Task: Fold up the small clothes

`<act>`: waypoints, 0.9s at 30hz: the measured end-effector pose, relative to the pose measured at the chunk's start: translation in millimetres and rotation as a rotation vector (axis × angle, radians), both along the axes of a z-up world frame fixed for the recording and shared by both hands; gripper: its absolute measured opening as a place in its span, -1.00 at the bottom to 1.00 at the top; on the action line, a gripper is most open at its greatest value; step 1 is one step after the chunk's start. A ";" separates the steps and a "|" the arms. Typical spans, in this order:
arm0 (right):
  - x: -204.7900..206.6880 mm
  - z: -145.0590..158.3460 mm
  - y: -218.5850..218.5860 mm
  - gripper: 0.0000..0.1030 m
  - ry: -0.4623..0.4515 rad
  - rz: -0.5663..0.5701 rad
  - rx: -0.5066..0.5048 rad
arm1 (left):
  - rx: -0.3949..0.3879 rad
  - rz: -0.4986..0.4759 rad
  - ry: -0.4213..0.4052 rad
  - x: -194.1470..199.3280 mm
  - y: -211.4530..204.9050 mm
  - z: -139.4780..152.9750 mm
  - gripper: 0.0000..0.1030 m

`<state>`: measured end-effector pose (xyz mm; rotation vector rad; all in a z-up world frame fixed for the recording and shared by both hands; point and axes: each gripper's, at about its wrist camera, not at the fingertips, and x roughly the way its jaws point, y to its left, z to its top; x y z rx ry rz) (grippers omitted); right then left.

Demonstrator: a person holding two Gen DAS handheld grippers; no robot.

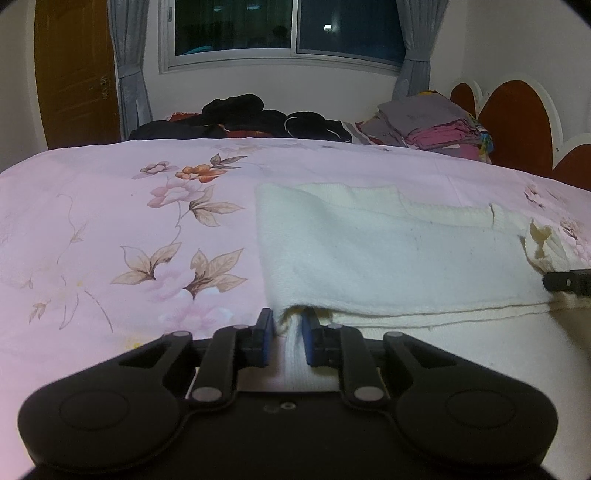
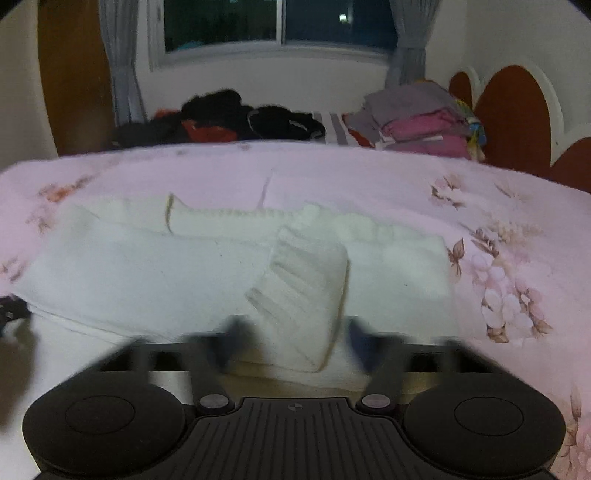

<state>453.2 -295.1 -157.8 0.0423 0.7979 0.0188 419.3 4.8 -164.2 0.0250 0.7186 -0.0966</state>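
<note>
Foreground, lower centre of each view: the left gripper (image 1: 288, 334) is clamped on a bunched near edge of the one white knit garment (image 1: 388, 251). The right gripper (image 2: 295, 343) is blurred; its fingers stand apart either side of a folded ribbed cuff (image 2: 310, 291), whether pressing it cannot be told. The garment lies flat on the pink floral bedspread (image 1: 110, 221), long axis left to right. Background: one dark clothes heap (image 1: 240, 118), one folded stack (image 1: 432, 123), one window (image 1: 288, 29).
</note>
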 end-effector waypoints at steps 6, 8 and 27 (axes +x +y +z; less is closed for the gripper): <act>-2.9 11.2 -39.7 -0.66 -0.034 -0.114 0.081 | 0.007 -0.010 -0.002 0.4 0.5 -1.0 -0.66; -5.3 7.2 -56.2 -0.66 0.002 -0.162 0.125 | 0.010 -0.011 -0.005 0.2 0.0 -1.3 -0.66; -15.5 13.3 -63.1 -0.93 -0.015 -0.165 0.116 | 0.034 -0.009 -0.013 -1.8 -3.7 -2.8 -0.66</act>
